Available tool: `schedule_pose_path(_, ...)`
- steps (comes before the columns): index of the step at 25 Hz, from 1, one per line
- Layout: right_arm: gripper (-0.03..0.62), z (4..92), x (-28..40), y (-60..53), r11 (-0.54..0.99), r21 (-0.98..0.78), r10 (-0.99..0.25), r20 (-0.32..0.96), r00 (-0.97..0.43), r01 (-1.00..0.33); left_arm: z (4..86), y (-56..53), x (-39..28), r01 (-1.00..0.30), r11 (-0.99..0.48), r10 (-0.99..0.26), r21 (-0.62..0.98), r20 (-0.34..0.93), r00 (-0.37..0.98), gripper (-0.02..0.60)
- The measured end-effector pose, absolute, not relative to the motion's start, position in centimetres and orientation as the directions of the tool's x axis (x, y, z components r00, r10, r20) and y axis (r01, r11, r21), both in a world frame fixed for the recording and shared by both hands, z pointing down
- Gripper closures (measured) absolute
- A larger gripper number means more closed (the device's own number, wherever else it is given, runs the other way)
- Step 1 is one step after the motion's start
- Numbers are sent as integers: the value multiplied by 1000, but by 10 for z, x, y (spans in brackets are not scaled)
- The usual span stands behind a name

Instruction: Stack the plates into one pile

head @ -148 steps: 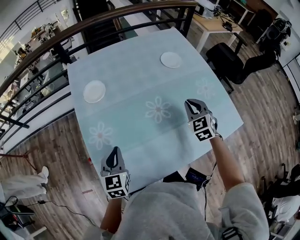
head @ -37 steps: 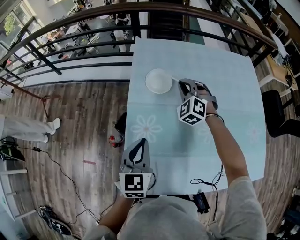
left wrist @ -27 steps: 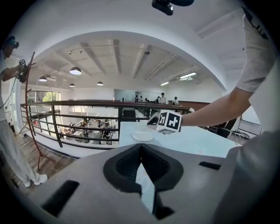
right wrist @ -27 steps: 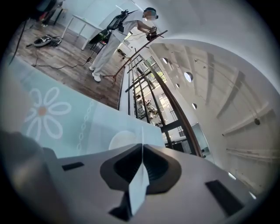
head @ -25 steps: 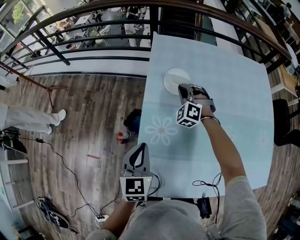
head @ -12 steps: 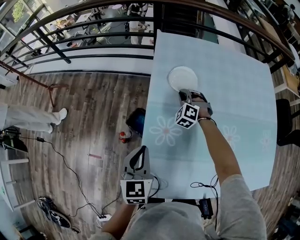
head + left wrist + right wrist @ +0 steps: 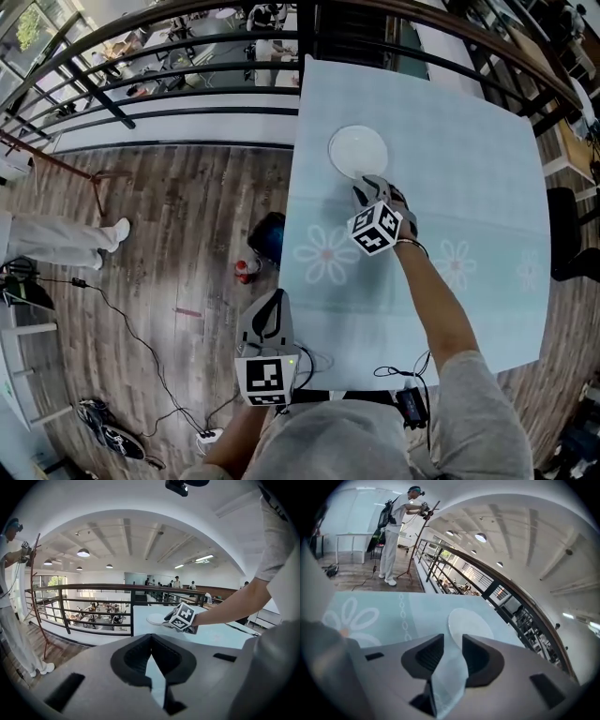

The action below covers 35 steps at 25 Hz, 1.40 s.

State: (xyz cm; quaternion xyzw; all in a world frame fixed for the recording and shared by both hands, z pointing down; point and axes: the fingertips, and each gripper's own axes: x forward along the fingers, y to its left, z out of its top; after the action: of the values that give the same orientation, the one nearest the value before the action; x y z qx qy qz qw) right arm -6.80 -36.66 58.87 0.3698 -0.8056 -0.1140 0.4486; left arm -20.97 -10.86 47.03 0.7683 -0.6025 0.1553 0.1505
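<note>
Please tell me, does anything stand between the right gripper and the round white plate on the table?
Nothing visible does. The right gripper, jaws apart, points at the round white plate just ahead of it. Only bare pale blue flowered tablecloth lies between them.

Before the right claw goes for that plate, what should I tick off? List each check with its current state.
1. The right claw open: ok, jaws apart, only tablecloth between them.
2. It lines up with the plate: ok, the near rim lies just ahead of the tips.
3. The plate free to lift: ok, it lies flat and alone on the table.
4. The left claw out of the way: ok, shut, empty, by the table's near corner.
5. Where the second plate is: cannot tell, none shows in any view.
</note>
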Motion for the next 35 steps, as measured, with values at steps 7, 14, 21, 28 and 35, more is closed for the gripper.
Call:
schedule_pose_path(7, 527, 491, -30, -297, 589, 438, -797, 453, -399, -679, 450, -105, -188, -953, -301, -879, 37, 376, 292, 565)
schedule_pose_path(14, 559, 399, 20, -182, 598, 272, -792, 351, -501, -754, 413, -83, -159, -940, -341, -893, 11, 307, 328, 565)
schedule_pose_path(21, 559, 352, 87, -68, 558, 215, -813, 334, -477, -801, 380, -23, -113, -928, -372, -884, 10, 302, 358, 565)
schedule_pose_path(28, 559, 350, 154, 55, 474, 105, -856, 290, -429, -874, 362, 71, -63, -913, -409, -881, -11, 266, 391, 565)
schedule_pose_path(35, 559, 345, 193, 139, 402, -7, -890, 233, -393, -916, 351, 141, -21, -895, -446, -867, -17, 254, 428, 566)
